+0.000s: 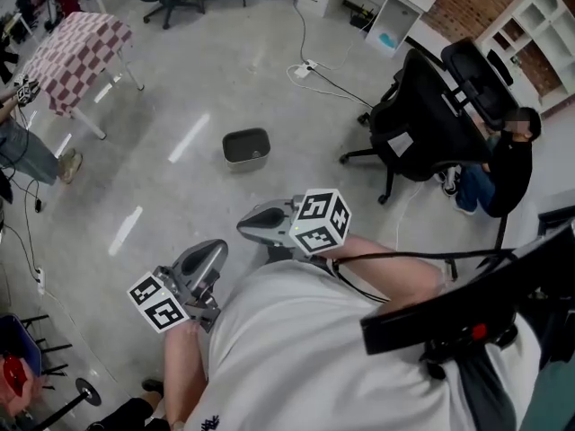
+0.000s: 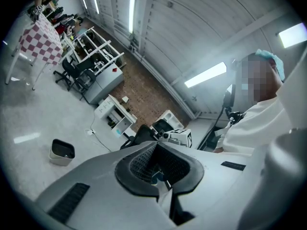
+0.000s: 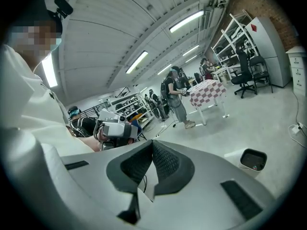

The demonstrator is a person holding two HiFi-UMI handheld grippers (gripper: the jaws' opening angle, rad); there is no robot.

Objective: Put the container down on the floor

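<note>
The container (image 1: pixel 246 147) is a small grey bin with a dark inside. It stands upright on the concrete floor, well ahead of me, and shows in the left gripper view (image 2: pixel 62 152) and the right gripper view (image 3: pixel 253 159) too. Both grippers are held close to my chest, far from the bin. The left gripper (image 1: pixel 216 251) is shut with nothing between its jaws, and its pads (image 2: pixel 144 163) meet. My right gripper (image 1: pixel 248 226) is shut and empty as well; in its own view (image 3: pixel 152 143) the jaws close into a narrow V.
A black office chair (image 1: pixel 431 119) with a seated person (image 1: pixel 508 164) stands to the right of the bin. A checkered table (image 1: pixel 76 48) is at far left, beside a standing person (image 1: pixel 22 146). A power strip with a cable (image 1: pixel 304 68) lies beyond the bin. White shelving (image 1: pixel 539 25) lines the back.
</note>
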